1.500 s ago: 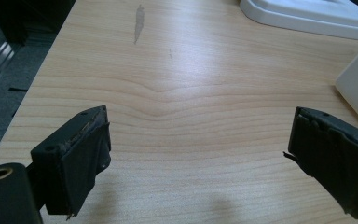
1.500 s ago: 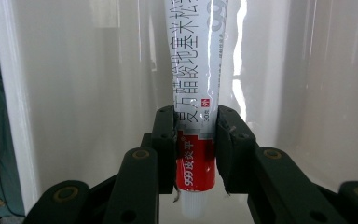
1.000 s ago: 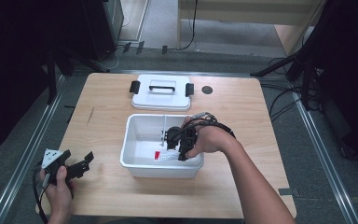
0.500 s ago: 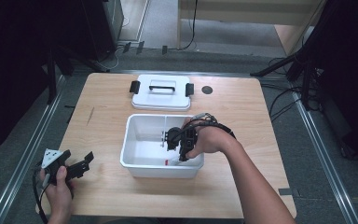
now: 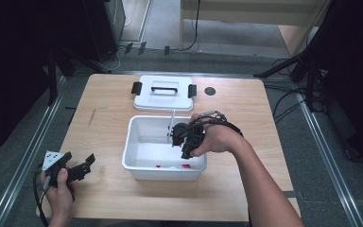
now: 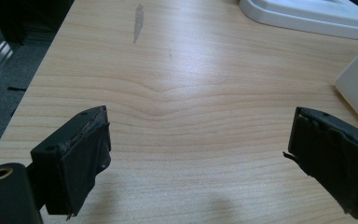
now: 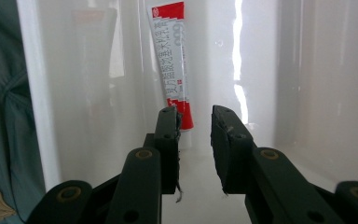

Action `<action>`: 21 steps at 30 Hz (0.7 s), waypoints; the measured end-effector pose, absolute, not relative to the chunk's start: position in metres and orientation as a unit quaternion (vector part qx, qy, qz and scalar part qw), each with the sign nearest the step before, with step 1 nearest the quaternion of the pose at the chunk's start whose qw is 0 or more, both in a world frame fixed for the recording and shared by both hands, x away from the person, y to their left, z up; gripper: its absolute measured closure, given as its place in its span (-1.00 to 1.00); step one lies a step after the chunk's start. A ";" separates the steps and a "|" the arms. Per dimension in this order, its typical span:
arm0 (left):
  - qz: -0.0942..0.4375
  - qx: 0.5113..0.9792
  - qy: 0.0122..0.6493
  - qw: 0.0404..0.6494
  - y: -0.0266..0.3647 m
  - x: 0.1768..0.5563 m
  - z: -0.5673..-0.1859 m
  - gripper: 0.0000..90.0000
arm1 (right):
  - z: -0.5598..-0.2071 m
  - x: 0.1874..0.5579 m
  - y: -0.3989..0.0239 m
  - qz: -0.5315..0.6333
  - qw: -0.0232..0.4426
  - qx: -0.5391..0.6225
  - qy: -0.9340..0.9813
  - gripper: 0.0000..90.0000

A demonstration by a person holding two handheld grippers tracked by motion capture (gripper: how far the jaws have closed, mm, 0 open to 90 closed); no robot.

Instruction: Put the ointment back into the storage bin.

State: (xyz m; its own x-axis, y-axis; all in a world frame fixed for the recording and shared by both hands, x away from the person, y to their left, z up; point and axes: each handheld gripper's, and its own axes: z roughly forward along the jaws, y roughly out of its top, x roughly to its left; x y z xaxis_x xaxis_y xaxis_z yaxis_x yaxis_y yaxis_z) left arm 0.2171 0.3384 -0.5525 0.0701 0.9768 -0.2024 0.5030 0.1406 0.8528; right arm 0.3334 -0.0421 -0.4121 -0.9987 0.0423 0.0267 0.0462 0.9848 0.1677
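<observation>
Two tools are at a light wooden bench (image 5: 246, 118). The right tool (image 5: 185, 140) reaches into an open white plastic bin (image 5: 131, 142), jaws slightly parted and empty, before a red-and-white tube (image 7: 173, 65) on the bin's floor. The left tool (image 5: 78, 170) rests wide open and empty at the bench's near-left corner. A white lid with black latches (image 5: 163, 92) lies behind the bin.

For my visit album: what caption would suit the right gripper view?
Right gripper, jaws slightly apart, inside a white bin facing a red-and-white tube lying on its floor.
</observation>
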 end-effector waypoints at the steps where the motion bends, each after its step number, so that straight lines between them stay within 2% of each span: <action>1: 0.277 0.594 0.623 0.427 0.338 0.217 -0.552 -0.86 | -0.410 0.333 -0.044 -0.087 0.012 -0.028 -0.996 0.63; 21: 0.280 0.594 0.622 0.426 0.338 0.217 -0.553 -0.86 | -0.368 0.330 -0.099 -0.147 0.011 -0.089 -0.985 0.37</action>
